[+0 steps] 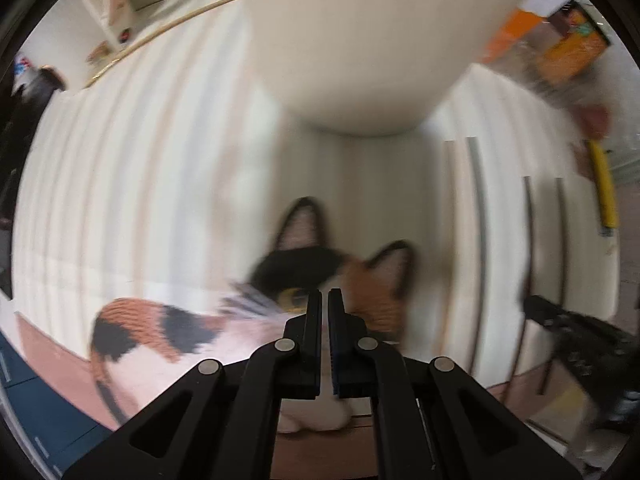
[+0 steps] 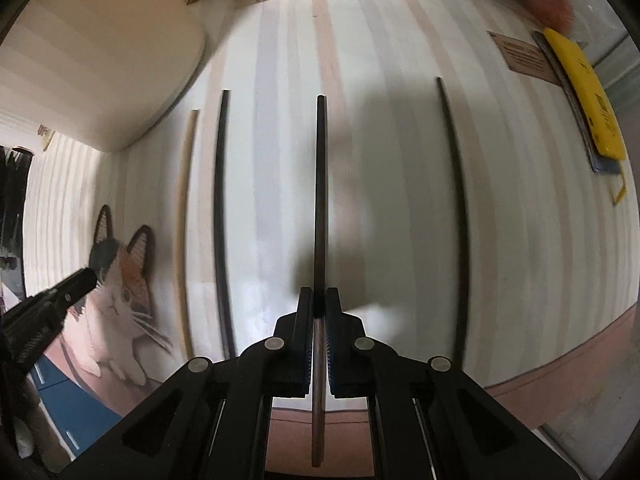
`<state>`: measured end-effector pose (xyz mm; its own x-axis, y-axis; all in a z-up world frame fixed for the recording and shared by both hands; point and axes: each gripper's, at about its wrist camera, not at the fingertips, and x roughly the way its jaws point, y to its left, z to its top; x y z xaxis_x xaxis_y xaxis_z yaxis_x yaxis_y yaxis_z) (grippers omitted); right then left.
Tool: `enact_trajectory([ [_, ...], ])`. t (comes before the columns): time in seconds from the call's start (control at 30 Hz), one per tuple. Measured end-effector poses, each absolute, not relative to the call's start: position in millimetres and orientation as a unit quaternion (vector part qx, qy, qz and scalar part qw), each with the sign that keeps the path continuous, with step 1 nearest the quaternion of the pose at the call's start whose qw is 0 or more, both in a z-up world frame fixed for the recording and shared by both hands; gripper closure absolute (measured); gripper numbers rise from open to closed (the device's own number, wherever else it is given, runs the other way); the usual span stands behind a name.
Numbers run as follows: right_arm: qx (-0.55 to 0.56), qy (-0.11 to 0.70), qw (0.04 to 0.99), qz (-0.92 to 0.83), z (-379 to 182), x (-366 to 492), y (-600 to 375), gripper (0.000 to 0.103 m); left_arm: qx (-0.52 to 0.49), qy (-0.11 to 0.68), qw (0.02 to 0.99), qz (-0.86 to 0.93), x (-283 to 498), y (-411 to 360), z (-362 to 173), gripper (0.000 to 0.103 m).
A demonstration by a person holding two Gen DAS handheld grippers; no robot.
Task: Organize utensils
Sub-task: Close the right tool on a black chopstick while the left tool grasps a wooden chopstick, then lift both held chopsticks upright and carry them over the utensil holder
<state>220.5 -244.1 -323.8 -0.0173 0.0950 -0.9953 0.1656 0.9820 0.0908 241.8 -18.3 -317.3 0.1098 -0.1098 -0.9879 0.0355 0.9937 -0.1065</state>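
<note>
Right-wrist footage put us directly above a striped placemat (image 2: 280, 160), where our right gripper (image 2: 319, 300) was clamped on a dark chopstick (image 2: 320, 184); the stick ran from between the pads straight up the frame, its near end poking out below the fingers. Three more sticks lay on the mat, roughly parallel: a second dark chopstick (image 2: 221, 200) and a pale wooden chopstick (image 2: 185, 220) to the left, side by side, and a third dark chopstick (image 2: 454, 200) well apart to the right. A cream-coloured container (image 2: 100, 60) sat on the mat at upper left, and a yellow object (image 2: 588, 92) lay near the mat's far right edge. From the left wrist, heavily blurred, we saw our left gripper (image 1: 325, 300) with its jaws pressed together on nothing, hovering over a calico cat picture (image 1: 304, 272) printed on the mat, the sticks off to its right. We could also see the left gripper entering the right view at lower left, over the cat.
</note>
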Motion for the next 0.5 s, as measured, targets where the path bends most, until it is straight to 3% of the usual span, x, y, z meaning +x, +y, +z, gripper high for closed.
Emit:
enact_trajectory([
  [0.1, 0.091, 0.712, 0.695, -0.039, -323, 213, -257, 0.097, -0.045, 0.669, 0.735, -0.095, 243, -43, -319, 0.094],
  [0.17, 0.095, 0.712, 0.694, -0.050, -324, 212, -267, 0.097, -0.033, 0.671, 0.732, -0.114, 249, -61, -321, 0.074],
  [0.2, 0.096, 0.712, 0.693, -0.054, -324, 211, -271, 0.097, -0.024, 0.670, 0.732, -0.121, 250, -70, -324, 0.072],
  [0.3, 0.102, 0.712, 0.692, -0.066, -325, 209, -285, 0.097, 0.011, 0.674, 0.729, -0.118, 258, -97, -327, 0.073],
  [0.4, 0.108, 0.712, 0.691, -0.071, -327, 211, -291, 0.097, 0.034, 0.663, 0.741, -0.103, 254, -106, -329, 0.096],
  [0.5, 0.107, 0.711, 0.691, -0.072, -328, 211, -292, 0.097, 0.044, 0.662, 0.743, -0.088, 251, -96, -329, 0.098],
])
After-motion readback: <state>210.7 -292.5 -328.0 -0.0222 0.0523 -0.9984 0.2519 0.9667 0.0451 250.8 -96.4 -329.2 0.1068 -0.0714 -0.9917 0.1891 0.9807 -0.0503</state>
